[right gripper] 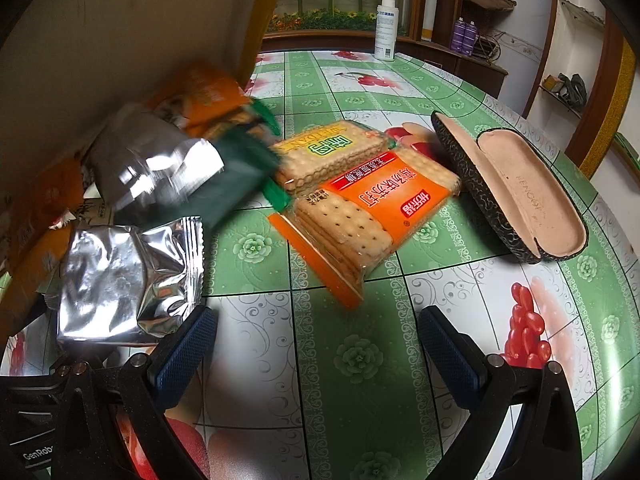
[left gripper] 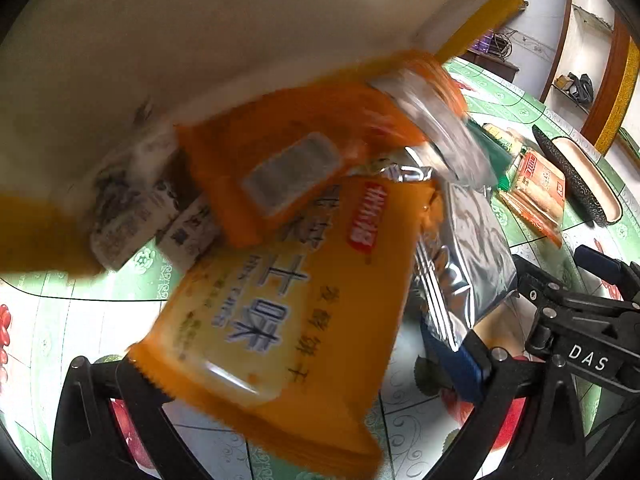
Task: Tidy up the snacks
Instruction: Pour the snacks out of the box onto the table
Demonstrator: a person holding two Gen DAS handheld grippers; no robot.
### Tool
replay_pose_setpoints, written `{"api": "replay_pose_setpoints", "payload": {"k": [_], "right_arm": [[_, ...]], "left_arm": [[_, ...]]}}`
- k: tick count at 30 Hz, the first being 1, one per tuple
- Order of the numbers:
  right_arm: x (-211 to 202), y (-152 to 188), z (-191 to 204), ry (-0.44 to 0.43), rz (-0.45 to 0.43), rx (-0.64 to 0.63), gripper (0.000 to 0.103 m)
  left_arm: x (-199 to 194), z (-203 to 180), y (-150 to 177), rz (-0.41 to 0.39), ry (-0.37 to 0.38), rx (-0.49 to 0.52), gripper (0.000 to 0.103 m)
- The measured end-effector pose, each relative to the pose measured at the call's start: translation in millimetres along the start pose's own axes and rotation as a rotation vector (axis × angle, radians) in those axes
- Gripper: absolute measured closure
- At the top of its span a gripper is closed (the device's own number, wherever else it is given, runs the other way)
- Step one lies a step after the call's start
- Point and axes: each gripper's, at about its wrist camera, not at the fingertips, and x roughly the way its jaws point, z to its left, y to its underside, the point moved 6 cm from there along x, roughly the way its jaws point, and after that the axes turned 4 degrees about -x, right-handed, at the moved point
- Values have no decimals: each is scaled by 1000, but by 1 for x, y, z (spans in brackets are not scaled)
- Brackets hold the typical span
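Note:
In the left wrist view my left gripper is shut on a yellow-orange cracker pack and holds it above the table. Behind it a blurred orange pack and silver foil packs lie at the foot of a cream box. In the right wrist view my right gripper is open and empty over the tablecloth. Ahead of it lie an orange cracker pack and a green-labelled cracker pack. To its left are a silver foil pack and a blurred silver-green pack.
An open glasses case lies right of the cracker packs, also in the left wrist view. A white spray bottle stands at the table's far edge. The floral tablecloth covers the table. Shelves and a wall stand behind.

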Motion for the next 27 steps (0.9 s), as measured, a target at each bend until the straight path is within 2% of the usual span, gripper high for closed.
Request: {"api": "replay_pose_setpoints", "payload": {"k": [27], "right_arm": [[-2, -1, 3, 2, 1, -1, 1]], "left_arm": [[0, 3, -1, 1, 2, 0, 0]]}}
